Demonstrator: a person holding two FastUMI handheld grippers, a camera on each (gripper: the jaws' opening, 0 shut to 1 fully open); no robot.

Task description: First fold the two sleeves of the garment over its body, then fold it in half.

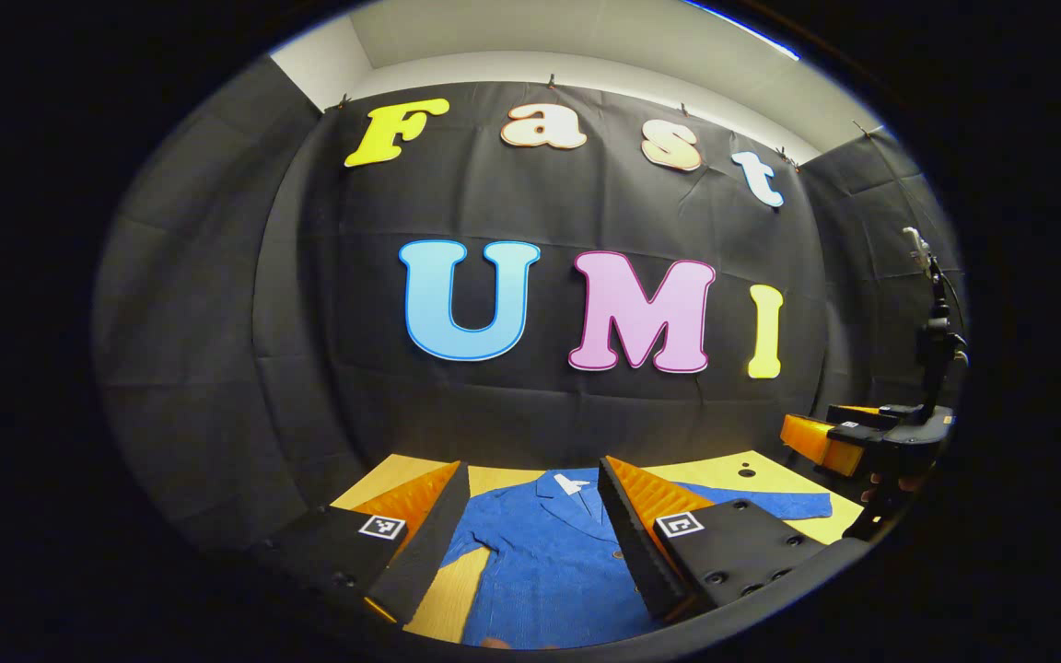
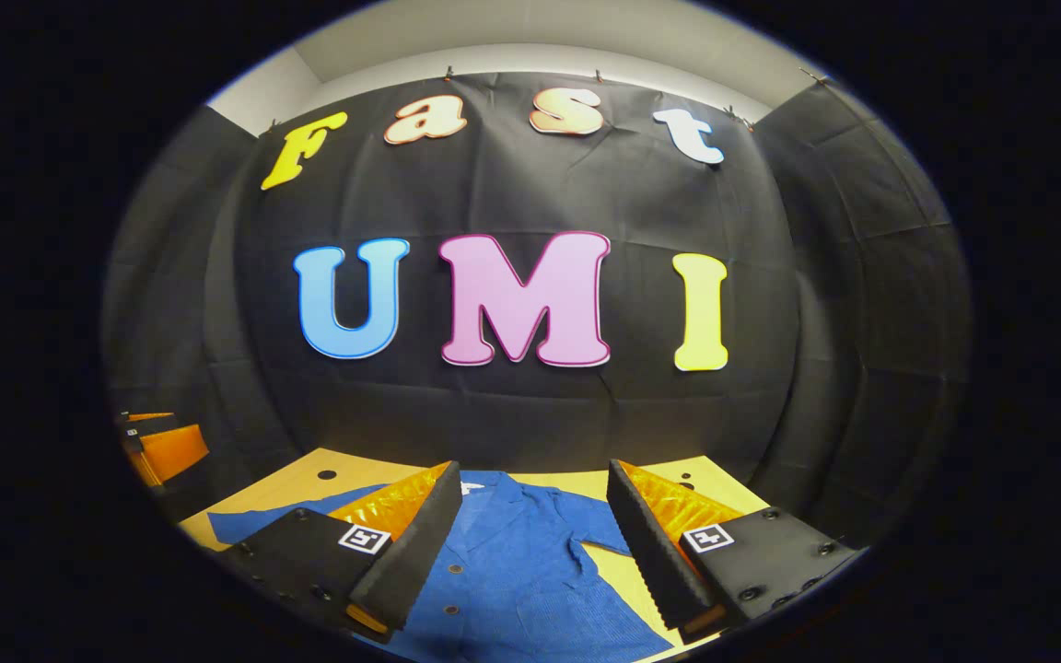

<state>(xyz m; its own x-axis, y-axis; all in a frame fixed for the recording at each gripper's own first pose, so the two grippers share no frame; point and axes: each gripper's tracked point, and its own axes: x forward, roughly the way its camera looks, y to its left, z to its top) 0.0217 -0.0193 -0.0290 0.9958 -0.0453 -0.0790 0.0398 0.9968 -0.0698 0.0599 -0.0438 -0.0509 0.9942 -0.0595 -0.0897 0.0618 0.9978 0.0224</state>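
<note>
- The blue garment (image 1: 540,562) lies flat and face up on the yellow bench (image 1: 752,470), collar toward the wall, sleeves spread out sideways.
- The left tool (image 1: 535,534) hovers above it with fingers spread wide, holding nothing.
- The right tool (image 2: 530,543) likewise hangs agape and empty.
- Judgement: no sleeve is folded yet; pinch each sleeve (image 1: 770,505) near its cuff and lay it squarely across the chest.
</note>
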